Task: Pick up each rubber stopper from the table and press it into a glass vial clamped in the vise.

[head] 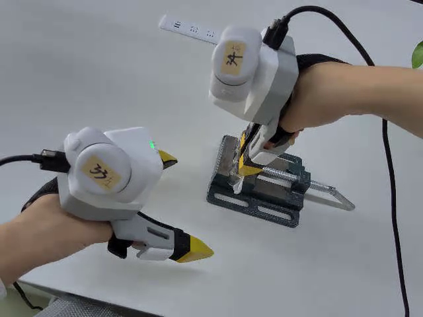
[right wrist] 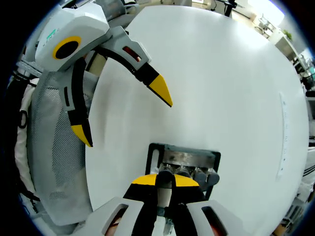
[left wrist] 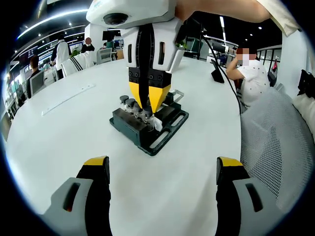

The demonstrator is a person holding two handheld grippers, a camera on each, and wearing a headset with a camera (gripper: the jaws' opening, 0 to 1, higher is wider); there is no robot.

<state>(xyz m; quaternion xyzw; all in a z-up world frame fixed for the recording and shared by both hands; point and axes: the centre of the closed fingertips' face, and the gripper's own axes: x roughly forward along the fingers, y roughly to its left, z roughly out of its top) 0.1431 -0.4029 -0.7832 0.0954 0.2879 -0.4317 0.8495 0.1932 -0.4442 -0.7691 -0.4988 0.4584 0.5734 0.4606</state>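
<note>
Currently right gripper point(head: 243, 168) sits down over the vise point(head: 261, 205), jaws pinched onto a dark stopper point(right wrist: 165, 180). Left gripper point(head: 185, 205) hovers near-left, jaws wide, empty.

1 vise point(head: 254, 198) holds 4 vials point(right wrist: 199, 174), beside 1 left gripper point(head: 185, 205), 1 right gripper point(head: 244, 165) and 1 power strip point(head: 188, 30).

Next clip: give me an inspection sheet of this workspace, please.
Surface: white round table.
Job's things: dark metal bench vise clamping a row of glass vials topped with dark rubber stoppers; loose stoppers: nothing seen.
Clutter: white power strip.
Grippers: right gripper nearly shut, tips down on the end vial; left gripper open, hovering apart.
Cables: black cables from both grippers.
Surroundings: seated people, green leaf.
</note>
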